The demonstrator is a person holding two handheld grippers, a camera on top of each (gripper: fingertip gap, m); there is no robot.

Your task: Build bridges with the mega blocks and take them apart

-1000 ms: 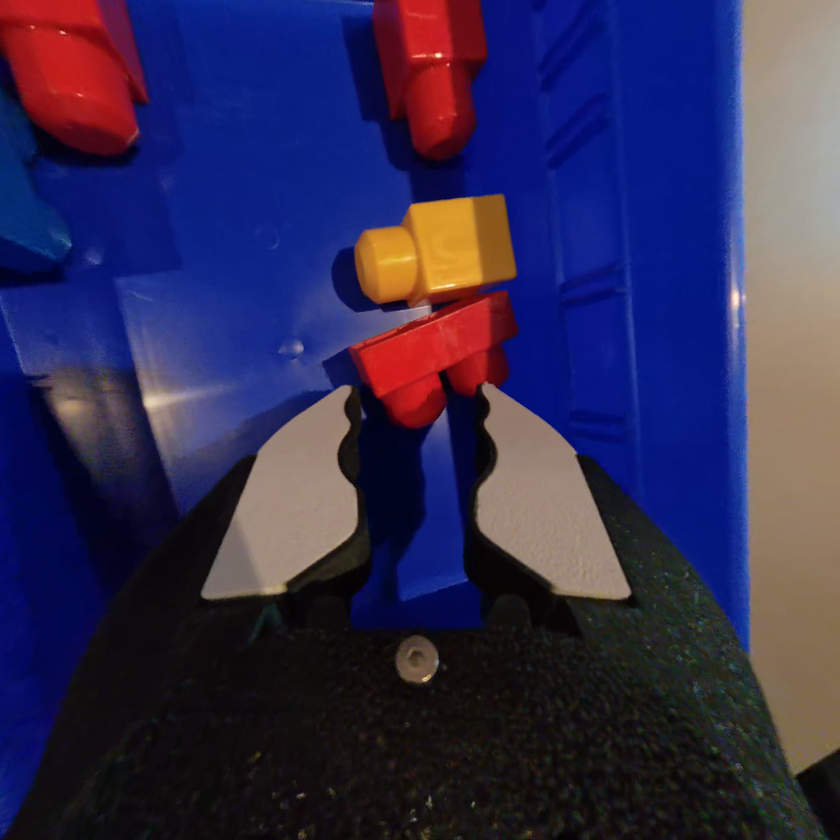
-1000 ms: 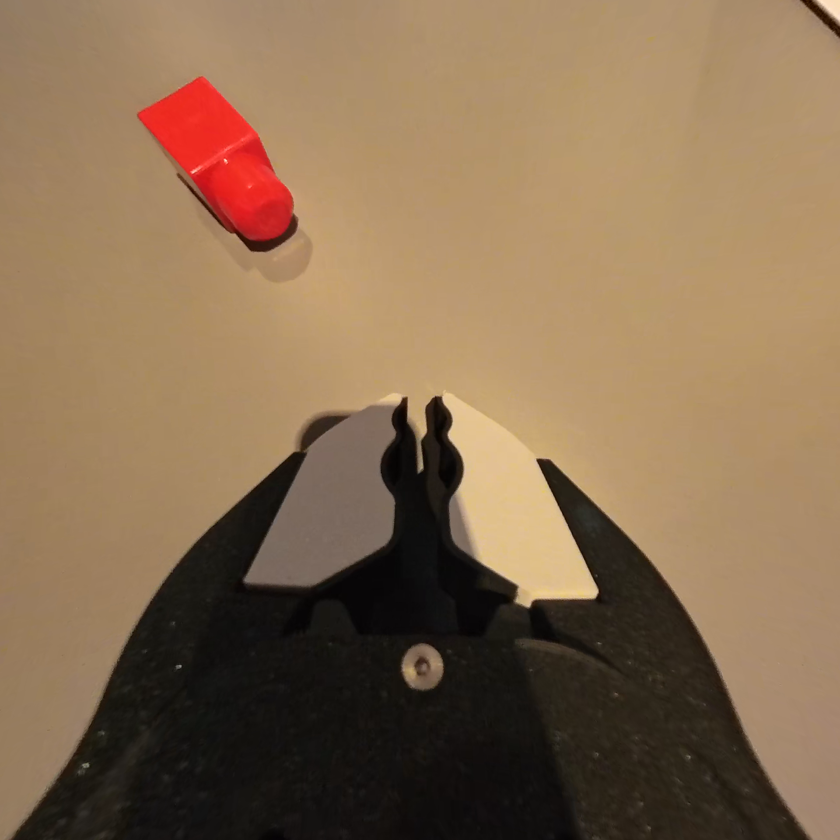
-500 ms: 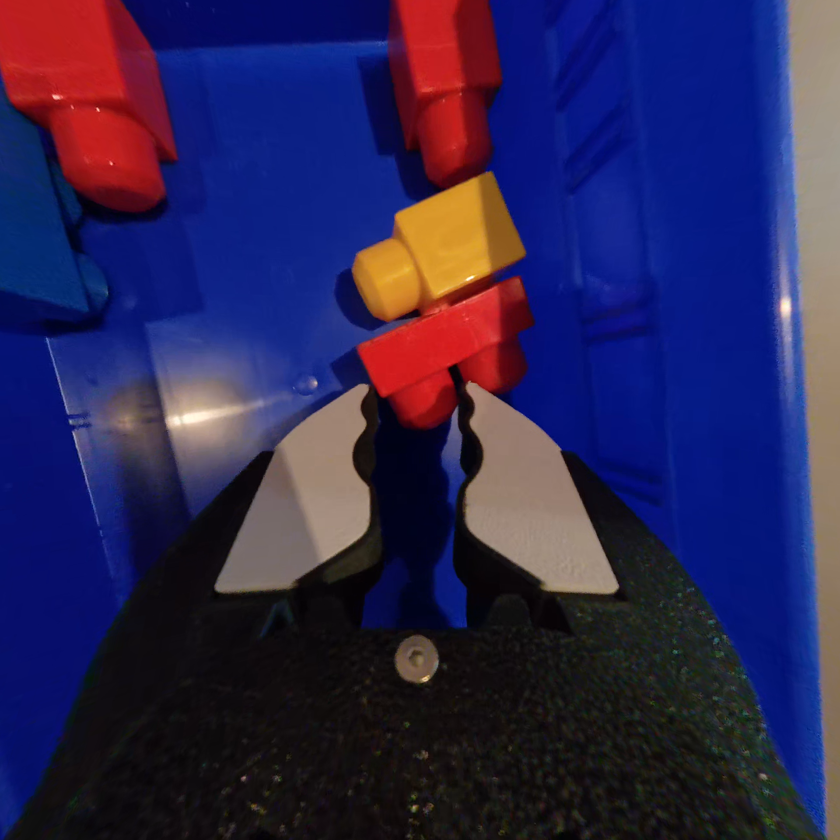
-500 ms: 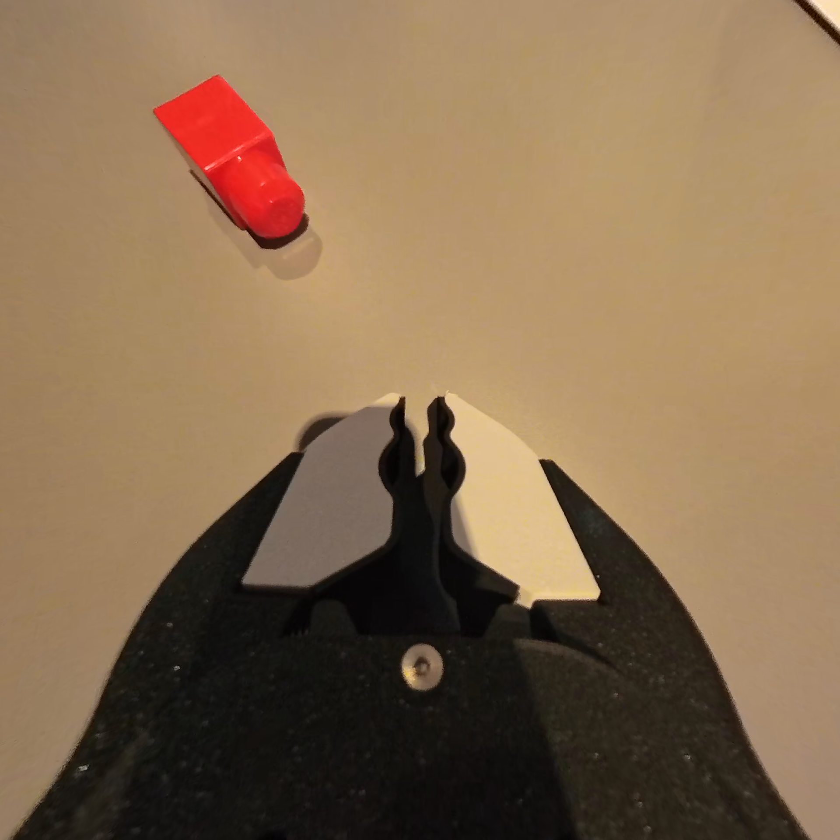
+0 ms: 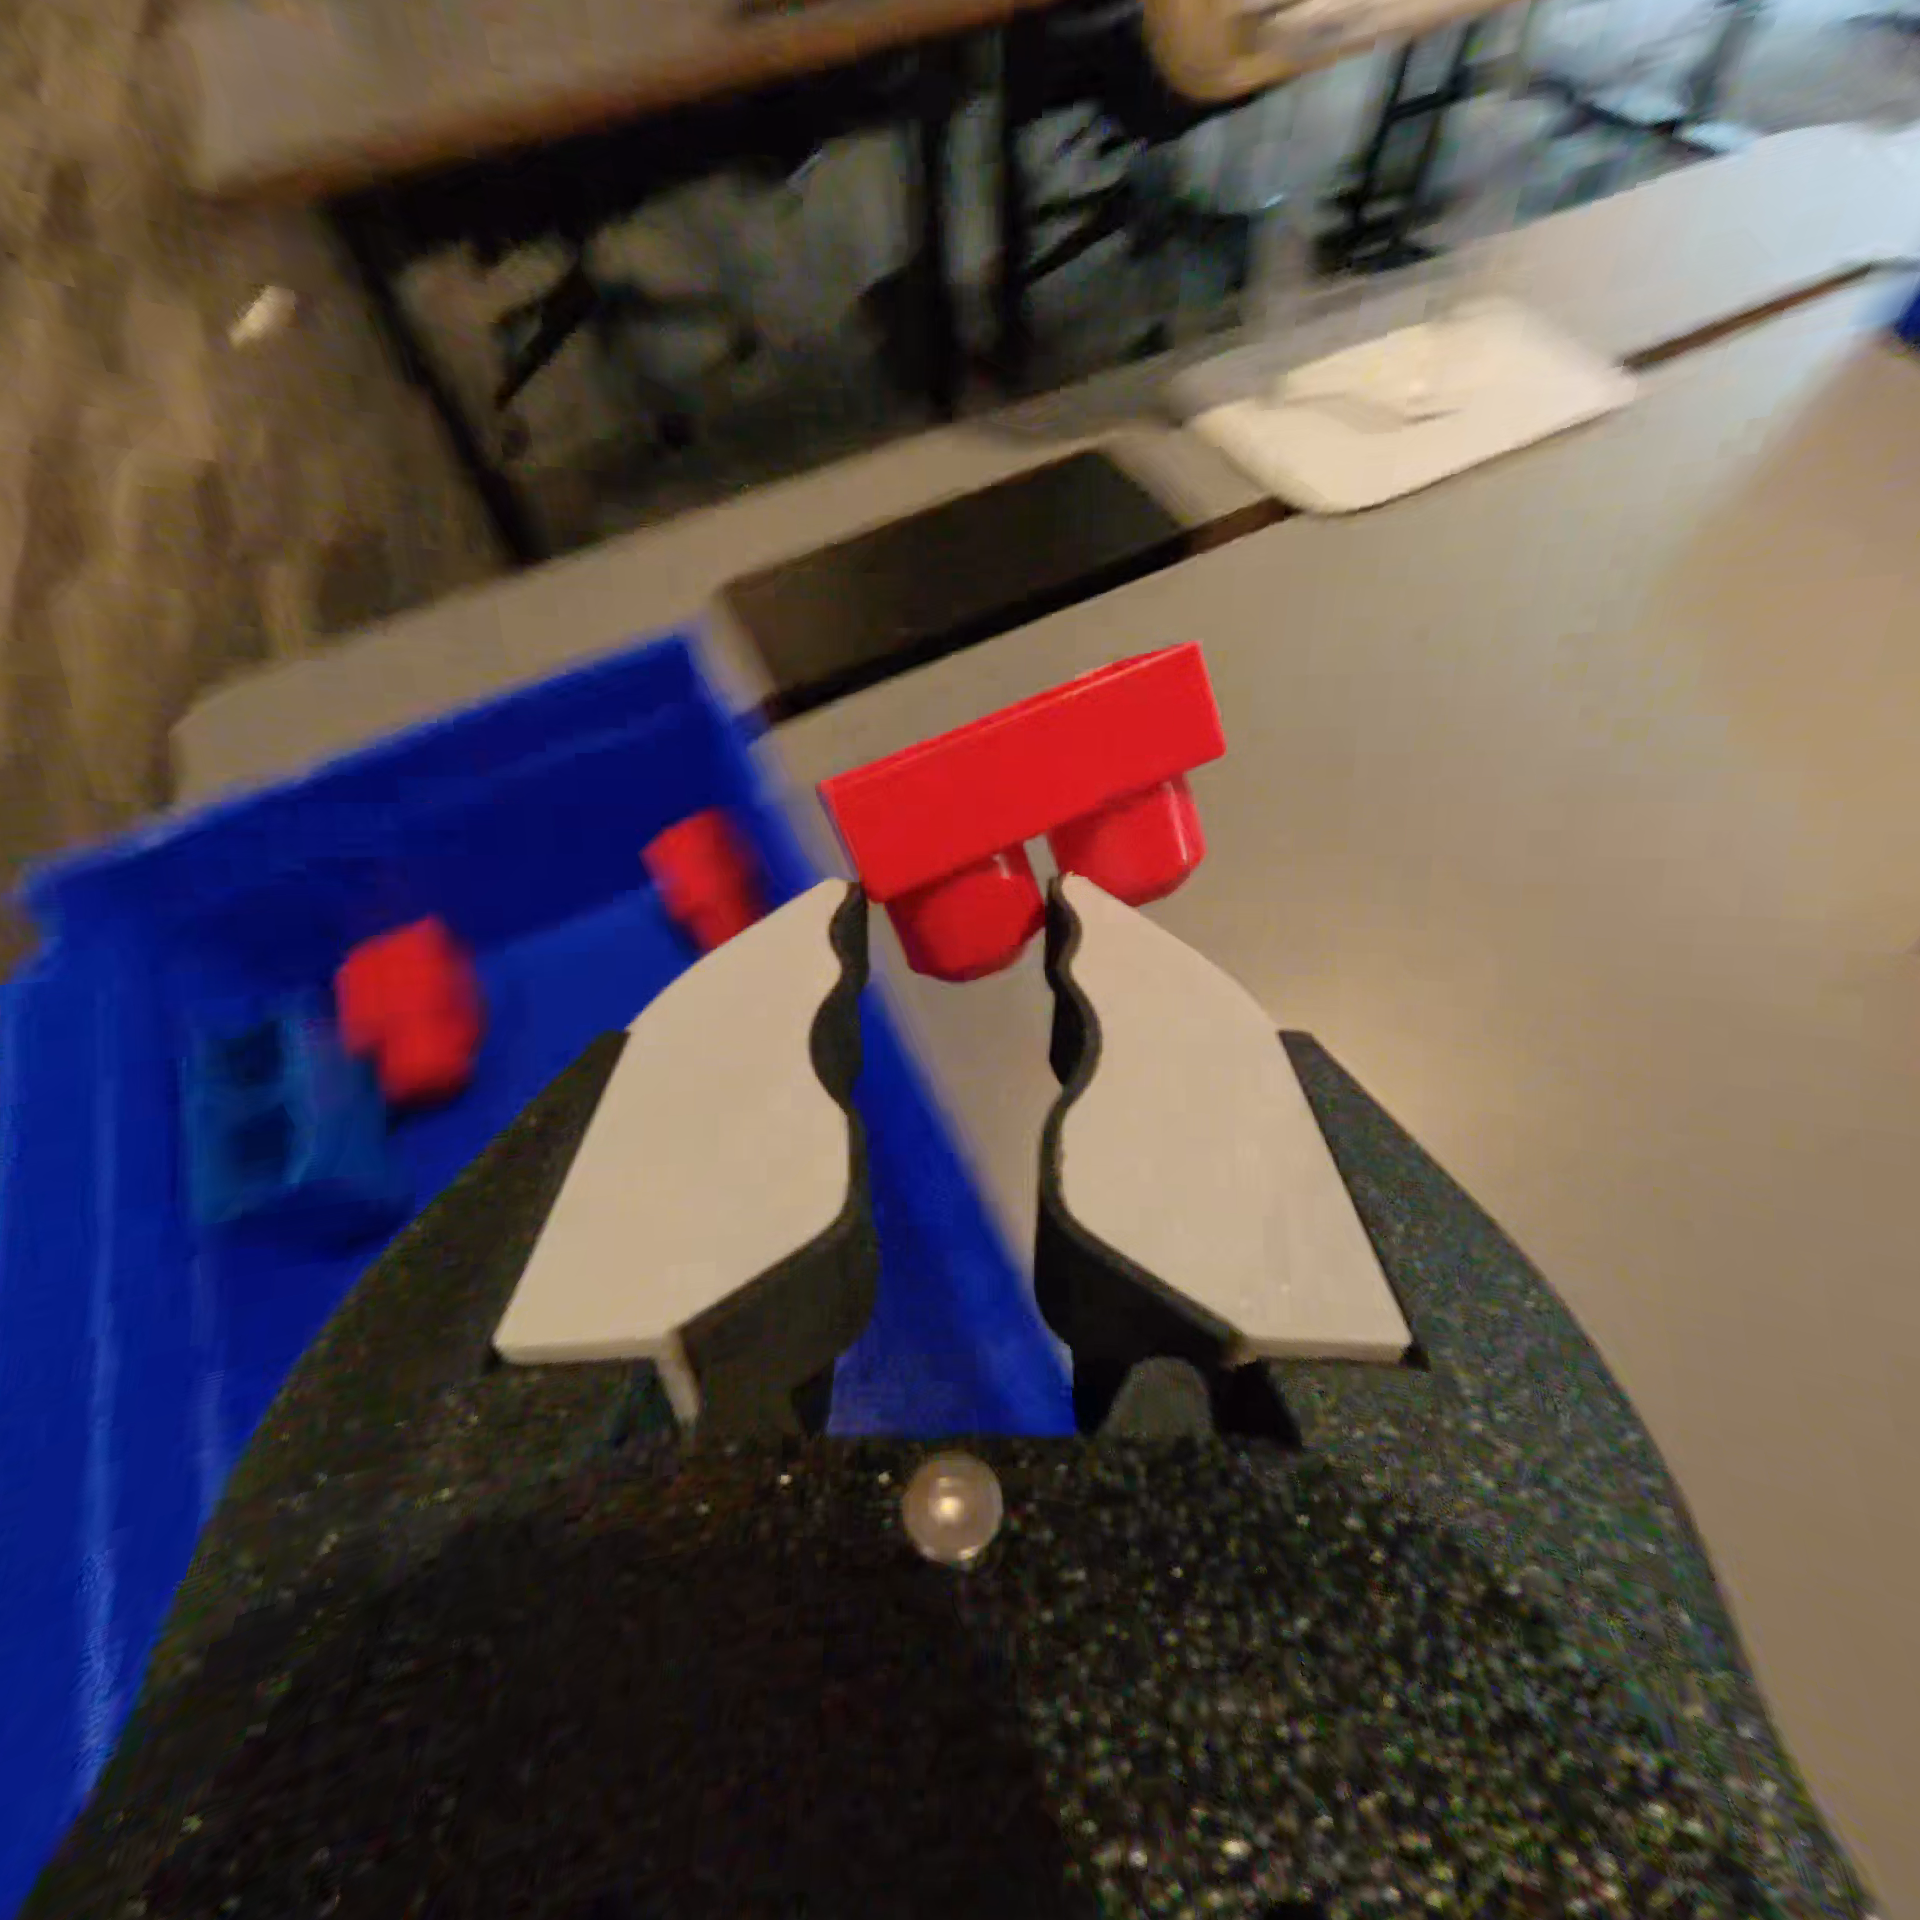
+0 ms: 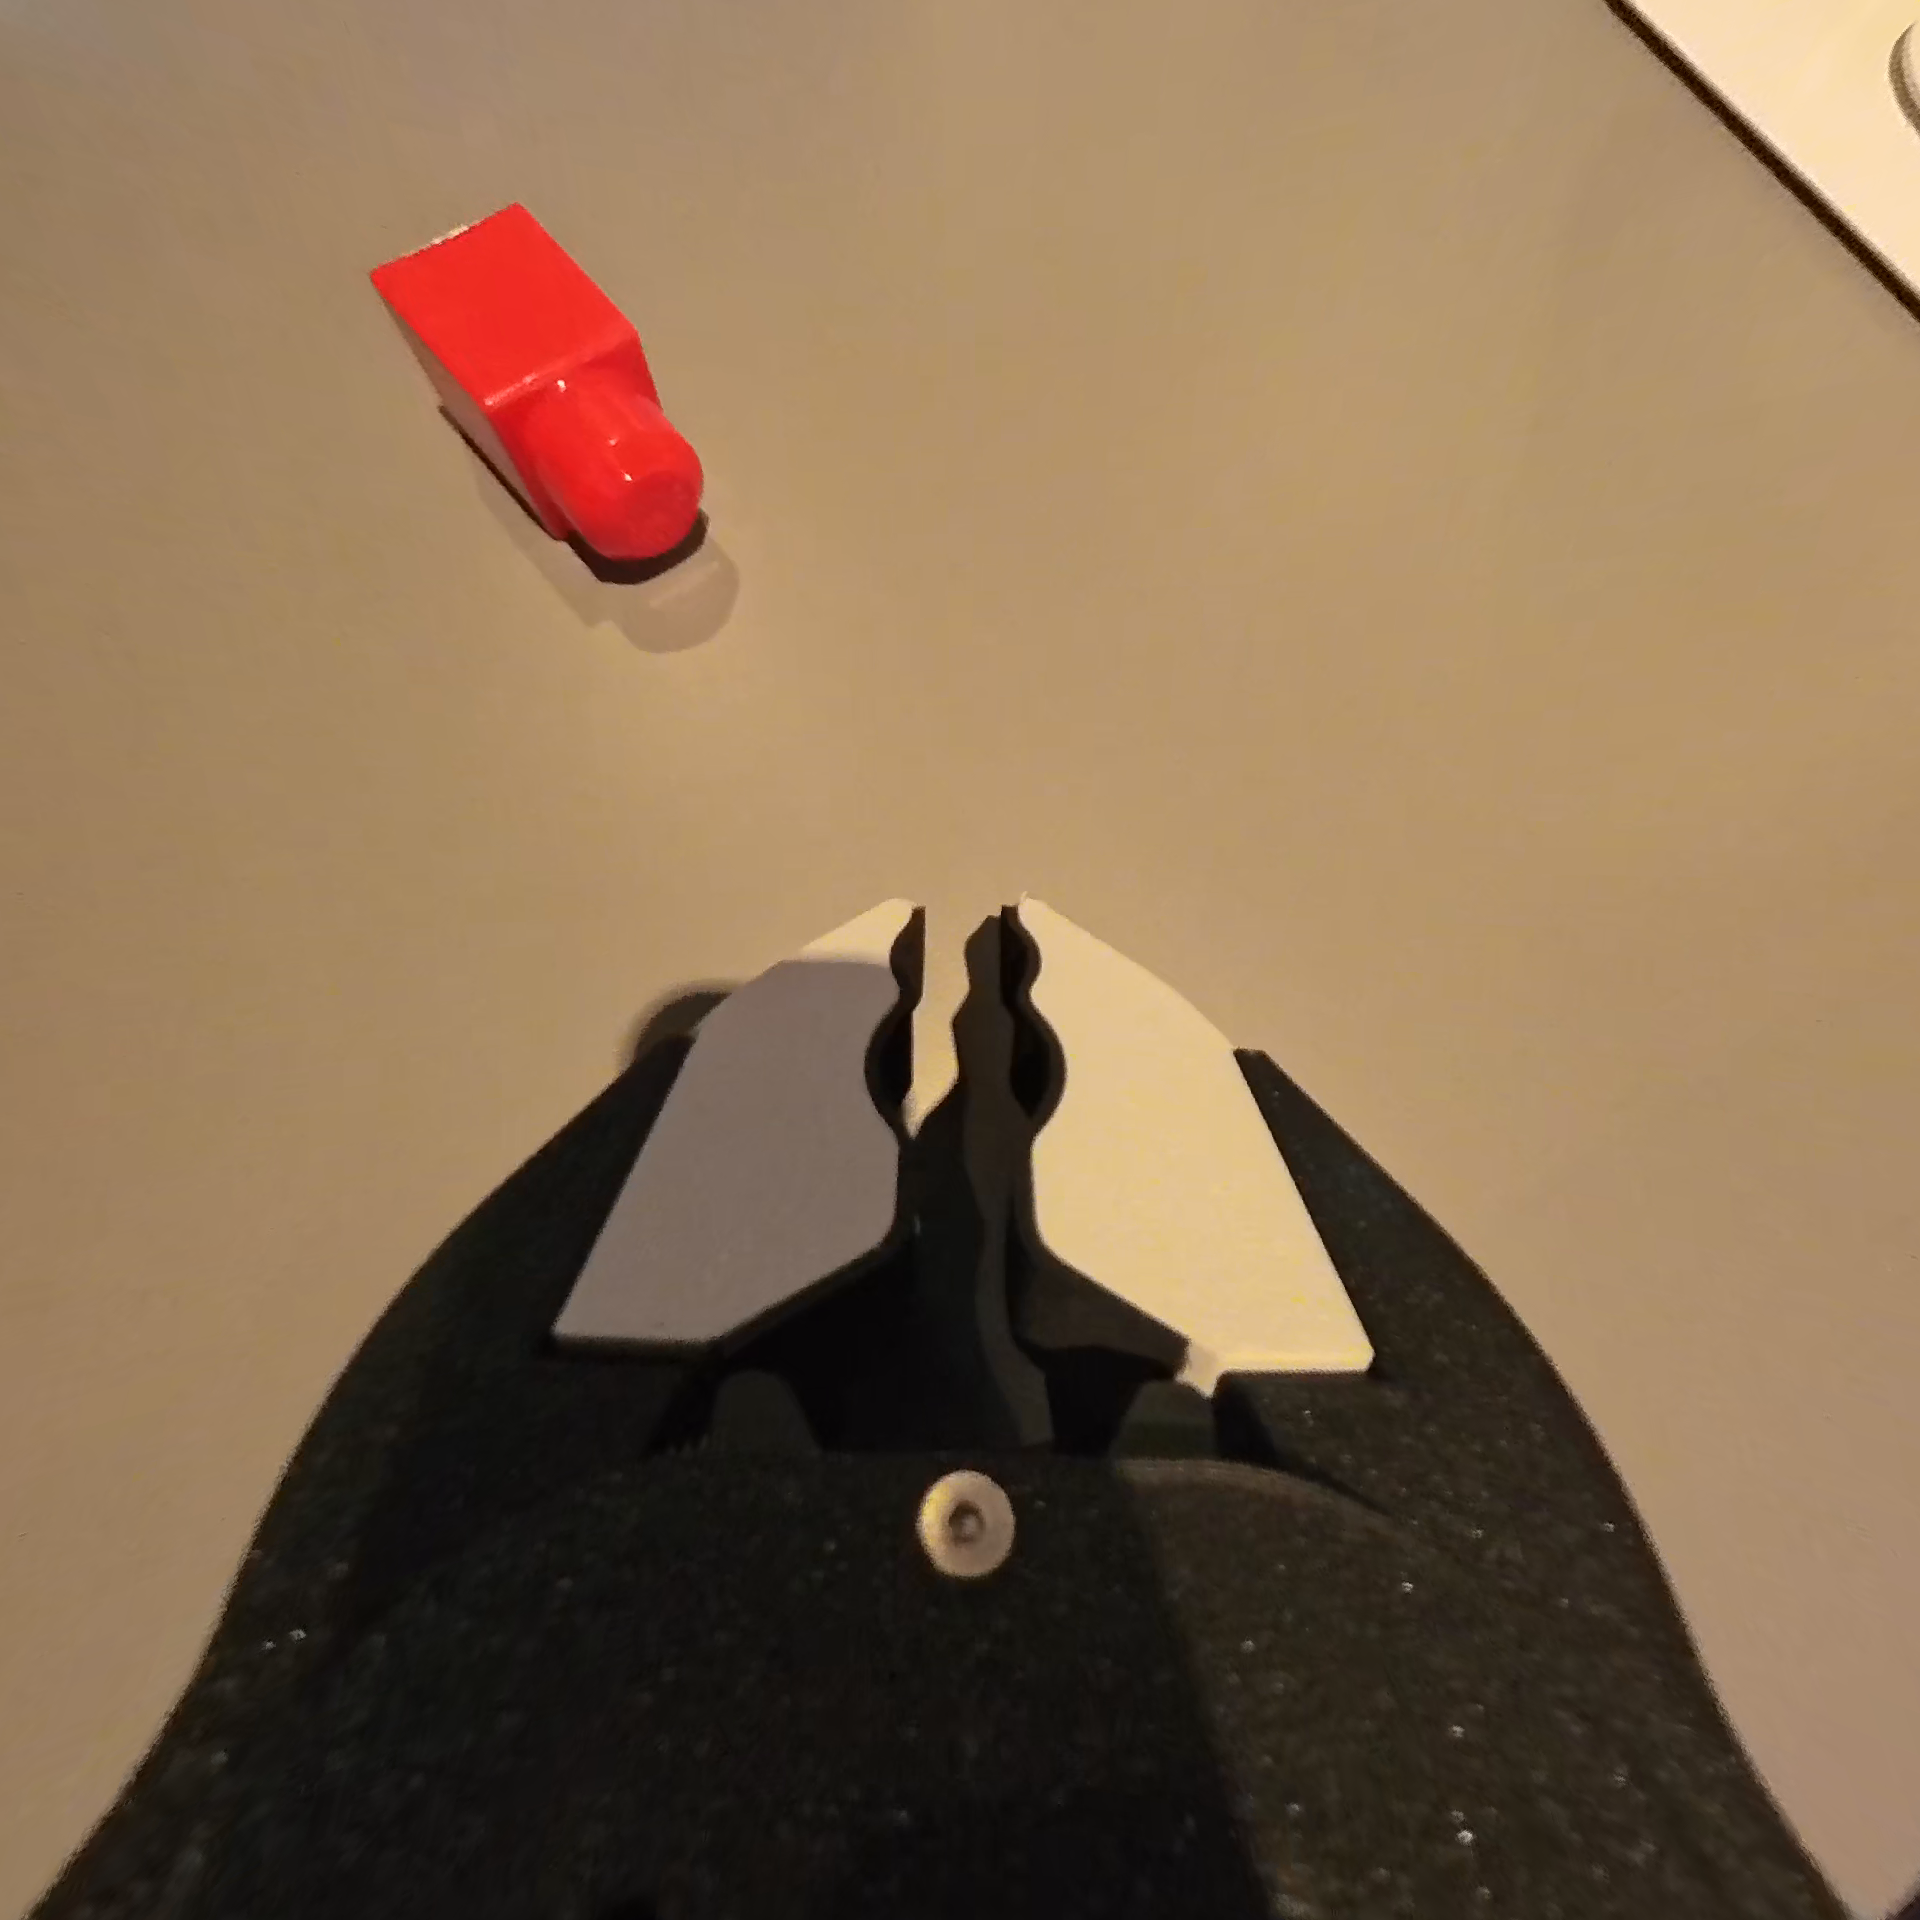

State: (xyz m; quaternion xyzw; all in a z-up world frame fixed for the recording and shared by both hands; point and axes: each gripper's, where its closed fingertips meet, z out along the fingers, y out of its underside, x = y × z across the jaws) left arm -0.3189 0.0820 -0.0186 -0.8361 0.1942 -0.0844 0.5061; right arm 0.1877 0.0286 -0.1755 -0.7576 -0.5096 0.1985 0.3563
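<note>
My left gripper (image 5: 951, 899) is shut on one stud of a red two-stud block (image 5: 1023, 784) and holds it in the air beside the blue bin (image 5: 94, 1195). The bin holds two red blocks (image 5: 410, 1003) (image 5: 701, 873) and a blue block (image 5: 275, 1127). My right gripper (image 6: 961, 914) is shut and empty, just above the tan table (image 6: 1247, 520). A red one-stud block (image 6: 540, 395) lies on its side on the table, ahead and to the left of the right gripper.
In the left wrist view a black flat thing (image 5: 956, 566) and a white flat thing (image 5: 1413, 405) lie on the table beyond the bin. Dark furniture stands behind, blurred. A white edge (image 6: 1808, 125) shows at the right wrist view's top right. Spacing between my two grippers at the tips: around 55 centimetres.
My left gripper closed on the red two-stud block's stud and lifted it out of the bin, leaving the yellow block behind. The right gripper barely moved; the red one-stud block drifted slightly in its view.
</note>
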